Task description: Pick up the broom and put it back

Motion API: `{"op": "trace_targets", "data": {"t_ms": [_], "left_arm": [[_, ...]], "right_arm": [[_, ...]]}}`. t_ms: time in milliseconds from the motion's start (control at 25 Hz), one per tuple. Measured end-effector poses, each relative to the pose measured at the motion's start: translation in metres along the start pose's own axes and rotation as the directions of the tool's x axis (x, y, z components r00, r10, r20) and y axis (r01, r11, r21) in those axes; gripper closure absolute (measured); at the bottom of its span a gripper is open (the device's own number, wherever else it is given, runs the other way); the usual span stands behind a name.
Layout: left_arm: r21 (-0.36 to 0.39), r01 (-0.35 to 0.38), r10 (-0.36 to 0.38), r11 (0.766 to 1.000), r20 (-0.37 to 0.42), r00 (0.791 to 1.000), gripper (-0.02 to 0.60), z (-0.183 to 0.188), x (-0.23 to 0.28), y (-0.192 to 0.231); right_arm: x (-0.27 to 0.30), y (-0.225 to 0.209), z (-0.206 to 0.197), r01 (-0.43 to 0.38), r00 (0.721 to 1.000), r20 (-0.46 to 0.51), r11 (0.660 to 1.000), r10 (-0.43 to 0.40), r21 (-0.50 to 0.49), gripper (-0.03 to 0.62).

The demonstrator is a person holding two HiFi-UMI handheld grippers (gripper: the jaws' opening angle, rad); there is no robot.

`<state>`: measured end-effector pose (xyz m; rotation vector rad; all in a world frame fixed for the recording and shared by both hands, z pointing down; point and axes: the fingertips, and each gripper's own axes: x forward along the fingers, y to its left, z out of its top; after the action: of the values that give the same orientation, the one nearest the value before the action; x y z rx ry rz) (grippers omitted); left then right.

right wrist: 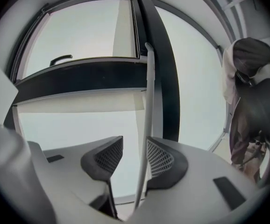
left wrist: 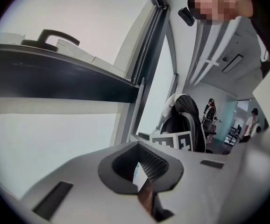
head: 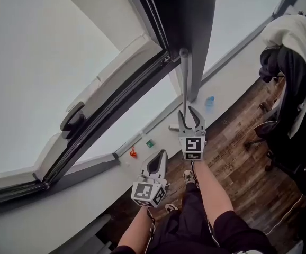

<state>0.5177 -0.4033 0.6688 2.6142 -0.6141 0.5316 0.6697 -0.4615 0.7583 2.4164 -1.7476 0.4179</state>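
The broom's grey handle (head: 184, 78) stands upright against the dark window post (head: 198, 30). My right gripper (head: 190, 116) is open, with the handle between its jaws. In the right gripper view the handle (right wrist: 147, 106) runs close along the right pad (right wrist: 159, 158), with a clear gap to the left pad (right wrist: 108, 157). The broom's head is hidden behind the gripper. Lower and to the left, my left gripper (head: 160, 155) is shut and holds nothing; in its own view (left wrist: 142, 164) it points at the window.
A white sill (head: 158, 118) runs under the window, with a small red thing (head: 133, 152), a green thing (head: 150, 143) and a blue bottle (head: 209, 100) on it. At the right stands an office chair draped with jackets (head: 290, 83) on a wooden floor (head: 243, 163). The person's legs are below.
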Motion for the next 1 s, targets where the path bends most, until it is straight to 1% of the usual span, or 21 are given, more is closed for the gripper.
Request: {"op": "trace_targets", "data": {"t_ms": [120, 160, 200, 240, 320, 400, 520, 600, 760, 880, 1000], "left_arm": [[0.002, -0.011, 0.011, 1.0, 0.009, 1.0, 0.581, 0.009, -0.007, -0.005], [0.0, -0.013, 0.013, 1.0, 0.011, 1.0, 0.581, 0.012, -0.01, -0.006], [-0.002, -0.015, 0.015, 1.0, 0.012, 1.0, 0.581, 0.014, -0.014, -0.007], [-0.005, -0.018, 0.018, 1.0, 0.011, 1.0, 0.581, 0.015, -0.019, -0.009], [-0.016, -0.027, 0.027, 1.0, 0.009, 1.0, 0.581, 0.017, -0.028, -0.012], [-0.047, -0.039, 0.04, 0.998, 0.014, 0.999, 0.581, 0.02, -0.034, -0.015], [-0.082, -0.042, 0.045, 0.996, 0.044, 0.998, 0.581, 0.035, -0.039, -0.02], [-0.079, -0.022, 0.027, 0.997, 0.064, 0.998, 0.581, 0.045, -0.043, -0.03], [-0.046, 0.048, -0.044, 0.998, 0.089, 0.995, 0.581, 0.065, -0.053, -0.051], [-0.033, 0.086, -0.083, 0.996, 0.098, 0.992, 0.581, 0.079, -0.063, -0.059], [-0.007, 0.122, -0.121, 0.993, 0.108, 0.987, 0.581, 0.093, -0.071, -0.067]], "right_arm": [[-0.034, -0.002, 0.012, 0.031, 1.0, -0.002, 0.999, -0.031, 0.015, 0.432], [-0.048, -0.002, 0.016, 0.04, 0.999, -0.006, 0.999, -0.04, 0.032, 0.447], [-0.062, -0.001, 0.019, 0.041, 0.999, -0.012, 0.998, -0.04, 0.055, 0.484], [-0.076, 0.003, 0.023, 0.03, 0.999, -0.018, 0.997, -0.029, 0.078, 0.518], [-0.102, 0.014, 0.033, -0.006, 1.0, -0.024, 0.995, 0.009, 0.097, 0.553], [-0.121, 0.026, 0.048, -0.038, 0.999, -0.015, 0.996, 0.04, 0.08, 0.563], [-0.142, 0.047, 0.07, -0.075, 0.997, -0.004, 0.995, 0.076, 0.062, 0.571], [-0.155, 0.055, 0.083, -0.083, 0.997, -0.003, 0.995, 0.083, 0.047, 0.571], [-0.182, 0.056, 0.115, -0.044, 0.999, 0.018, 0.999, 0.044, 0.002, 0.572], [-0.199, 0.063, 0.127, -0.024, 1.0, -0.006, 0.999, 0.024, -0.023, 0.572], [-0.214, 0.07, 0.138, 0.0, 1.0, 0.0, 0.999, 0.0, -0.041, 0.572]]}}
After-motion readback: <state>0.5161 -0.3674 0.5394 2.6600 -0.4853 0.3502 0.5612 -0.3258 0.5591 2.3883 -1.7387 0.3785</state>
